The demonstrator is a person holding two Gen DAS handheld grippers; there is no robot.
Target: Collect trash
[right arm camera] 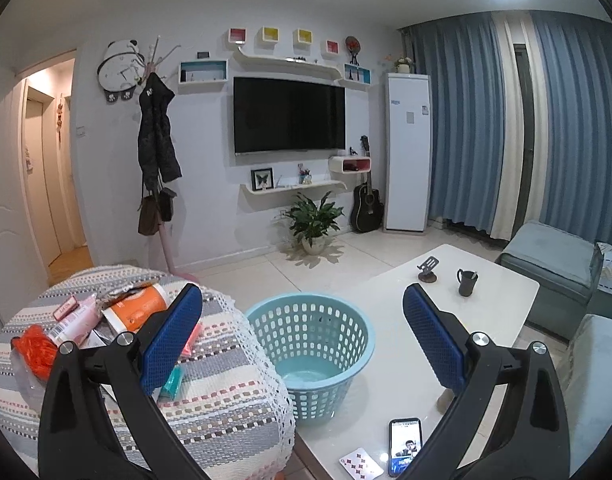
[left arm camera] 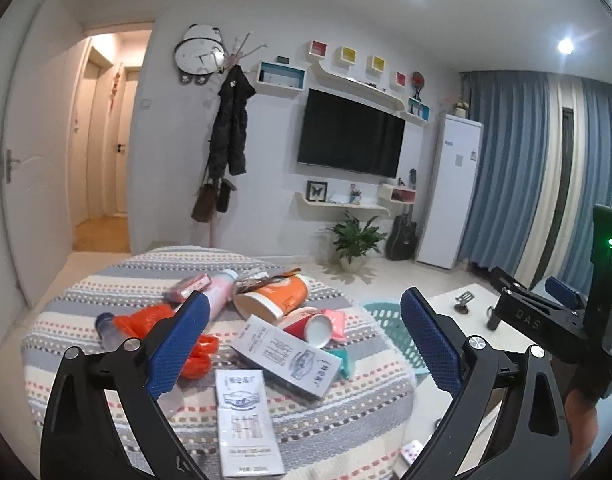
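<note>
The trash is lying in a loose heap on a round stool covered by a striped cloth (left arm camera: pixel 106 280), mostly toward its far side. An orange paper cup (left arm camera: pixel 272 296) is lying on its side in the middle of the heap, with a smaller red cup (left arm camera: pixel 311 326) just beside it, mouth facing the near edge. Two white cartons are lying nearer: one carton (left arm camera: pixel 286 354) is slanting toward the right edge, and the other white carton (left arm camera: pixel 248 420) is cut off at the bottom of the left wrist view. An orange plastic bag (left arm camera: pixel 154 318) and a pink bottle (left arm camera: pixel 220 292) are partly hiding behind the left tool's left finger.

The left tool (left arm camera: pixel 304 342) is hanging over the near edge with its jaws spread wide, nothing between the pads; the heap is lying just ahead of it. The right tool (right arm camera: pixel 304 340) is also standing wide open and empty, pointing at a light blue basket (right arm camera: pixel 345 320) that is sitting on a white desk (right arm camera: pixel 501 296) just right of the stool. A phone (right arm camera: pixel 403 446) near the desk's front edge is partly cut off.
</note>
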